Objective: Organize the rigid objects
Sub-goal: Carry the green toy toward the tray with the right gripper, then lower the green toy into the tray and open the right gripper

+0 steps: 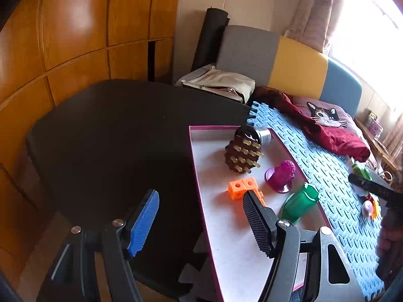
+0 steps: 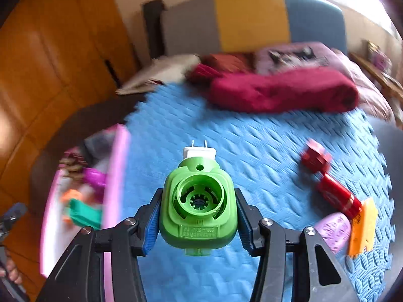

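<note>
The right gripper [image 2: 199, 216] clamps the green plug-in [image 2: 199, 211] above the mat [image 2: 252, 151], apparently bound for the tray [image 1: 226, 226] at left; the left gripper [image 1: 201, 224] waits half-open, empty.

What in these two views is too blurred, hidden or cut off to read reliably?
- Right wrist view: the tray and its contents are smeared by motion blur; shapes unreadable.
- Right wrist view: the raised lettering on the green plug-in device is too small to read.
- Left wrist view: small toys at the right edge are partly hidden by the right gripper.
- Left wrist view: the orange blocks are partly covered by the left gripper's own finger.
</note>
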Demonstrator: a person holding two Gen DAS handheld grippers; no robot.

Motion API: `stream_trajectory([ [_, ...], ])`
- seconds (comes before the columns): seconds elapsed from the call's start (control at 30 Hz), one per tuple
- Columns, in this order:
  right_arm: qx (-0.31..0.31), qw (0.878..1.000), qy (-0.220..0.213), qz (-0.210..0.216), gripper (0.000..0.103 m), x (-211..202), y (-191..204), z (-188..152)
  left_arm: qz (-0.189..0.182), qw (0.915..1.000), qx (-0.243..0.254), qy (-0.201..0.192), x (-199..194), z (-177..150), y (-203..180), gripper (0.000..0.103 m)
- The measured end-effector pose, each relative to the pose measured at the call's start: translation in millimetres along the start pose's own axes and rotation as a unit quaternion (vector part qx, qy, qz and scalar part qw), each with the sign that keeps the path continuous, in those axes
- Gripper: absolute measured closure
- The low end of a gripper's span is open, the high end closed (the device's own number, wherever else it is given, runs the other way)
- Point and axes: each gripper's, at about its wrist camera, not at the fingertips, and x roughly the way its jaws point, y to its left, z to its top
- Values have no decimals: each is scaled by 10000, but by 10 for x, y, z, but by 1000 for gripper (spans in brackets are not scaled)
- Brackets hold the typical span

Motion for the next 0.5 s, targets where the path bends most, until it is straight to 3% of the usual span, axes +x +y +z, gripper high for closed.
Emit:
stream_trajectory([
  [0.23, -785, 9935, -217, 797, 51, -122, 920, 77, 38, 9999, -104, -32, -12, 3, 79, 33],
  [0.5, -1237, 9854, 256, 1138, 50, 359, 1621, 81, 84, 9997, -217, 6, 1, -10, 181, 33],
])
